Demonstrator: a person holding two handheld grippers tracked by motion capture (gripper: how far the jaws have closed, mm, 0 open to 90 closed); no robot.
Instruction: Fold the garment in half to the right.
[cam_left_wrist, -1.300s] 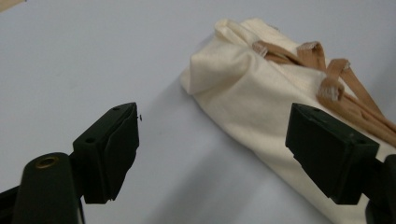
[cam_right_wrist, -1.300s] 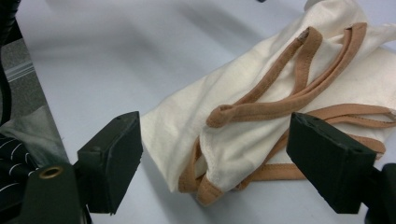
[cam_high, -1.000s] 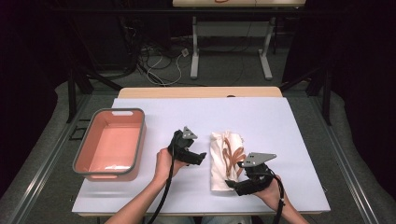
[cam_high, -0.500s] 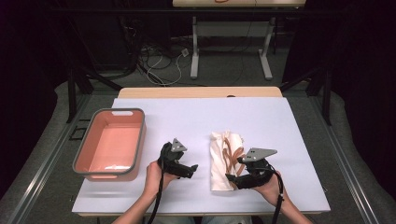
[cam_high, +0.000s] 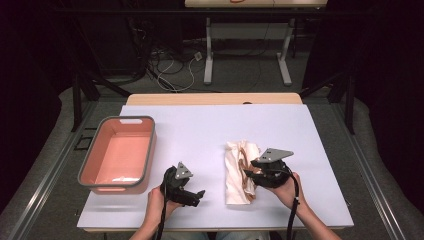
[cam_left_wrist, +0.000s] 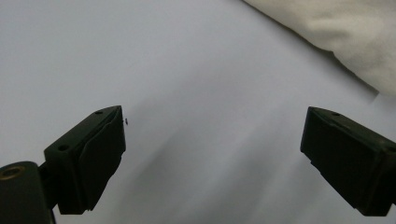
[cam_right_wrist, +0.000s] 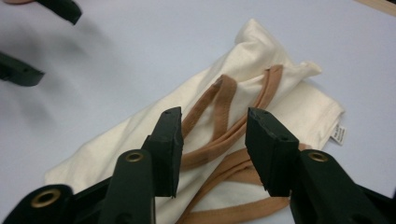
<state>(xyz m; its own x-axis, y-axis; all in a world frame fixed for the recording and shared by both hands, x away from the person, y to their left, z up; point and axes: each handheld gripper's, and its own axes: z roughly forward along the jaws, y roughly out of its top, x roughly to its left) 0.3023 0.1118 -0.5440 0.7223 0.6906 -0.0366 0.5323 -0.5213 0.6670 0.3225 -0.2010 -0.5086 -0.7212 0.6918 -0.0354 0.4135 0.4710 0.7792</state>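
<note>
White table (cam_high: 200, 130): cream tote bag (cam_high: 239, 172) as landmark; right gripper (cam_right_wrist: 214, 140) over its straps, half-closed and closing, nothing gripped; left gripper (cam_left_wrist: 212, 154) beside it, wide open, empty.

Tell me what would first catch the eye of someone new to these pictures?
The cream bag with brown straps, lying crumpled right of the table's middle, with the right tongs just closing over those straps. Next, the salmon bin at the left of the white table, and the left tongs wide open over bare table.
</note>
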